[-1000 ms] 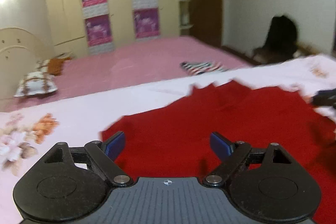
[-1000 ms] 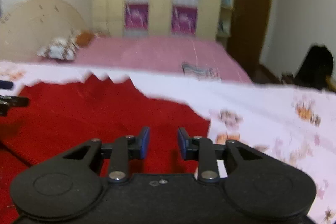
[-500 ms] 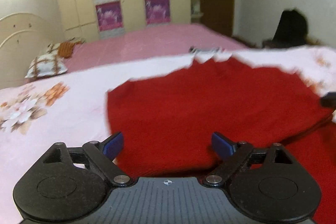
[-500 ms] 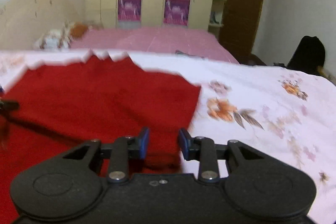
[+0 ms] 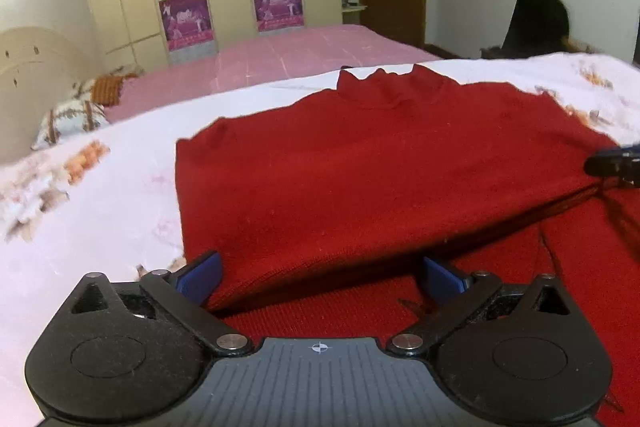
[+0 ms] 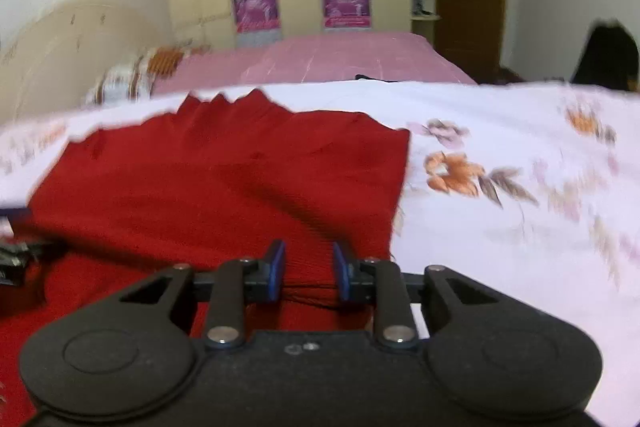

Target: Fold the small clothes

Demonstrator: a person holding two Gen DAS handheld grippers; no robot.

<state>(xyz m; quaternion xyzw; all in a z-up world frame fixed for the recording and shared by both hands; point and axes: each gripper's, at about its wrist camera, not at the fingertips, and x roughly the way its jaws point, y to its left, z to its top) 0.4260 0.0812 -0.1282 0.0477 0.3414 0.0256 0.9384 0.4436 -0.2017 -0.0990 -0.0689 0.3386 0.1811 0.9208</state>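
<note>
A red knitted sweater (image 5: 380, 163) lies on the white flowered sheet (image 5: 100, 211), its top part doubled over the lower part, collar at the far side. My left gripper (image 5: 320, 273) is low at the near fold, its jaws opening wide; the folded edge lies between the blue pads (image 5: 200, 275), which do not press it. My right gripper (image 6: 308, 271) is over the sweater's (image 6: 224, 179) right near corner. Its jaws stand narrow and are closing, with the ribbed hem between the pads but no clear pinch. Each gripper shows at the edge of the other's view: right (image 5: 612, 165), left (image 6: 16, 255).
The sheet (image 6: 500, 227) spreads to the right with orange and pink flowers. Behind it lies a pink bed (image 5: 300, 55) with pillows (image 5: 68, 119) at the left. Wardrobe doors with posters (image 5: 276, 1) and a dark chair (image 5: 536, 23) stand at the back.
Both grippers have come down toward the sweater, which now fills more of each view. The left jaws have spread wider, with the folded edge now lying between them. The right jaws stay narrow.
</note>
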